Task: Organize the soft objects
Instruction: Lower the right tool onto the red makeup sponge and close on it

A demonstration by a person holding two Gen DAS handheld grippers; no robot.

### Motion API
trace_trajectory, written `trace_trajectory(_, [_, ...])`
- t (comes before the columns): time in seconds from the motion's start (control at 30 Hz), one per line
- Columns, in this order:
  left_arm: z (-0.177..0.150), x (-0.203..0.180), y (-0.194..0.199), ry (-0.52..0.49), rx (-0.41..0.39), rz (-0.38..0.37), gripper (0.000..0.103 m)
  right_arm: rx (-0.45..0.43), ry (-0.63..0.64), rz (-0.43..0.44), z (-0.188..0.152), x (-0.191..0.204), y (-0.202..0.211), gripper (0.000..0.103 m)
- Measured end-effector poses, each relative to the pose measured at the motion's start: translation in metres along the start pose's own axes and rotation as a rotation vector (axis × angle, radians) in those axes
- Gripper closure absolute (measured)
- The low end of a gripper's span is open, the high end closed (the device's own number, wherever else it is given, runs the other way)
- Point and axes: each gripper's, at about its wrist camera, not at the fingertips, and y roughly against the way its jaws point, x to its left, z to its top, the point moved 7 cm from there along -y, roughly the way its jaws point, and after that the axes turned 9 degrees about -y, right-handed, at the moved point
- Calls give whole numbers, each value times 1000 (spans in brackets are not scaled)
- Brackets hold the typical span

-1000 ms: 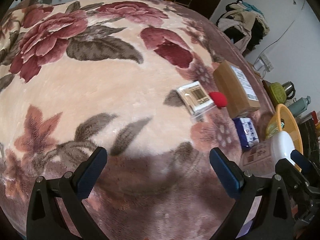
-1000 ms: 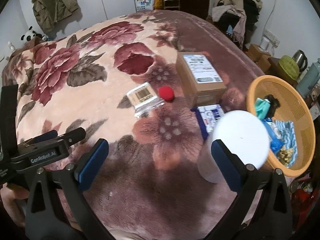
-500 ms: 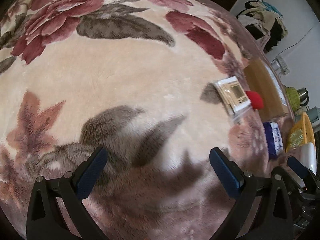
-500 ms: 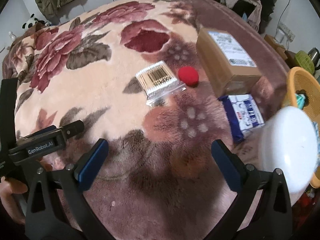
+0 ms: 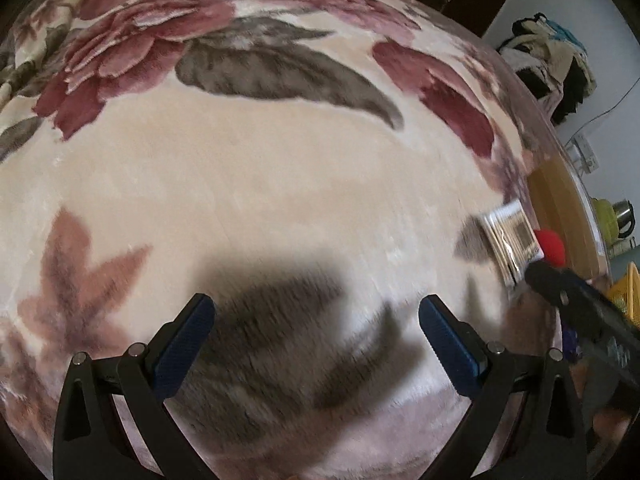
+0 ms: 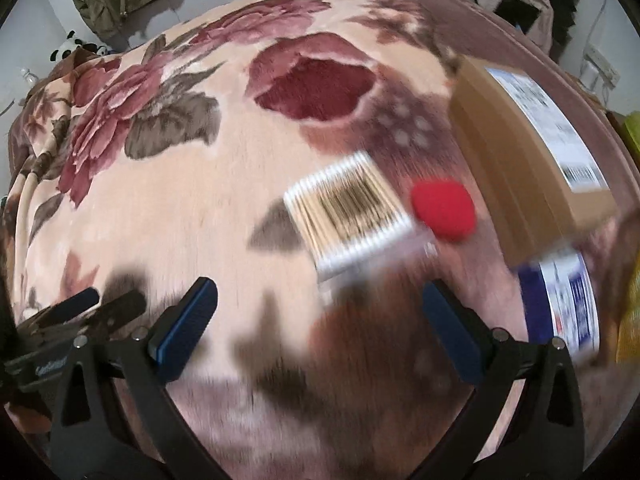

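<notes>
A red soft ball lies on the floral blanket, beside a clear pack of cotton swabs. Both also show at the right edge of the left wrist view: the ball and the swab pack. My right gripper is open and empty, low over the blanket just in front of the swab pack. My left gripper is open and empty over bare blanket, to the left of the right gripper, whose finger crosses its view. The right wrist view is motion-blurred.
A brown cardboard box lies right of the ball. A blue-and-white packet lies in front of the box. A yellow basket shows at the right edge, off the bed. Clothes and furniture stand beyond the bed.
The right gripper has moved forward and down toward the swab pack and ball; the white tub has left its view. The left gripper has dropped lower and turned left.
</notes>
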Motion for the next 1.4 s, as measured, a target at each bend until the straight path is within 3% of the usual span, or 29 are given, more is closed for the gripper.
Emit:
trace_trajectory(0.2, [-1,10,7,1,-17,6,1,11,25,-11,28,2,-33,0])
trace_trajectory(0.37, [-11,18,6,1,-3,6,1,49,63,-27,26,4,-53,0])
trace_trajectory(0.53, [-16,27,6,43,-7,4,1,73,62,39,0,19,-49,4])
trace_trajectory(0.67, [-20,31,10,60,-15,13,1,128,64,217,-22,54,-38,4])
trace_trajectory(0.73, [-22,34,14,77,-28,5,1,153,81,262,-27,67,-34,8])
trace_trajectory(0.8, [-23,37,17,85,-31,10,1,109,75,263,-23,66,-23,8])
trace_trajectory(0.93, [-21,35,18,82,-37,3,1,-76,29,91,-1,28,1,8])
trace_trajectory(1.07, [-20,23,11,60,-24,-16,1,-164,-119,-66,22,-30,11,8])
trace_trajectory(1.13, [-20,19,8,50,-19,-22,1,-165,-140,-91,30,-45,8,12])
trace_trajectory(1.27, [-20,11,3,40,-12,-36,1,-124,-157,-133,36,-61,-8,32])
trace_trajectory(1.4, [-17,6,3,10,-17,-23,1,-76,-163,-183,30,-68,-27,35])
